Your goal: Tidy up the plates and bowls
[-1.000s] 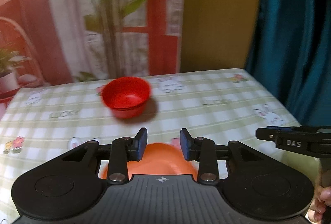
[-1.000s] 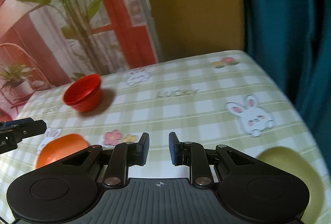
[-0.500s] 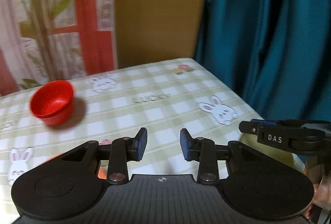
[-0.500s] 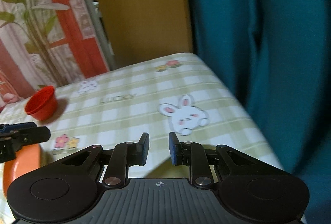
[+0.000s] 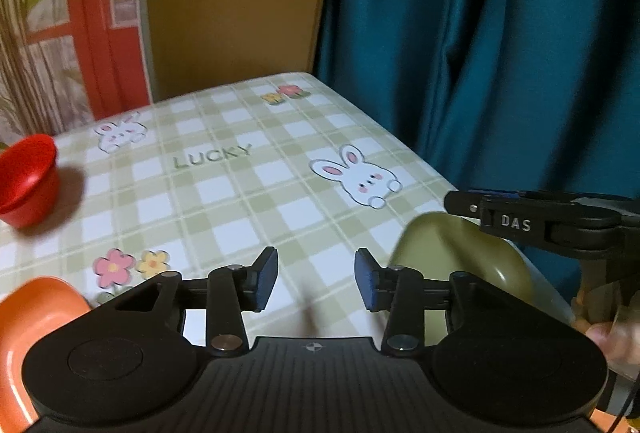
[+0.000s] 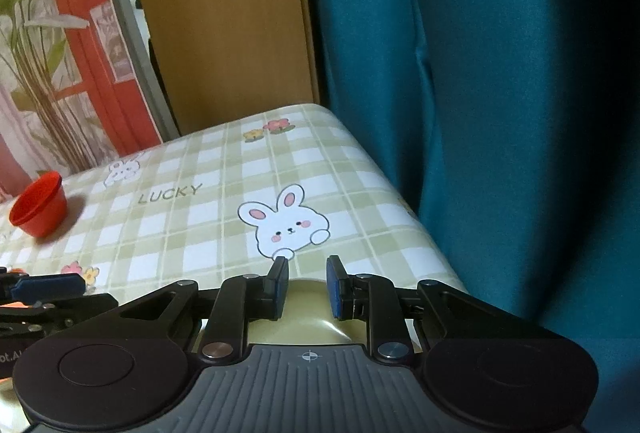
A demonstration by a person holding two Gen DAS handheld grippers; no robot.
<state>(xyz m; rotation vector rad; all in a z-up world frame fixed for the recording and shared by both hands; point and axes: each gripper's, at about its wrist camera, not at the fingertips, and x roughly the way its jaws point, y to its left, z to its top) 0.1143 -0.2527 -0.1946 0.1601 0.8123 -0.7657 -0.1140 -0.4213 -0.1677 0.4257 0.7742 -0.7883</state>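
Here, going left to right in the left wrist view, an orange plate lies at the near-left edge of the table, cut off by the frame and partly hidden under the left gripper. Beyond it a red bowl stands upright with its mouth facing up, also clipped at the left edge; whether it is one bowl or two nested cannot be told. It sits well apart from both plates.

The left gripper's jaws are opening, with only bare checked cloth showing between them (nothing is held). To its right an olive-green plate lies near the table's right edge, close to the teal curtain. Its rim is blurred, and the gripper body covers its near part, so its outline and long axis are hard to make out.

The right gripper hangs over that plate. Its jaws stand a narrow gap apart, and the plate's pale surface shows through the gap, yet the pads do not visibly press on it. Most of the plate is hidden beneath the gripper in the right wrist view. A hand shows at the far right, largely cut off.
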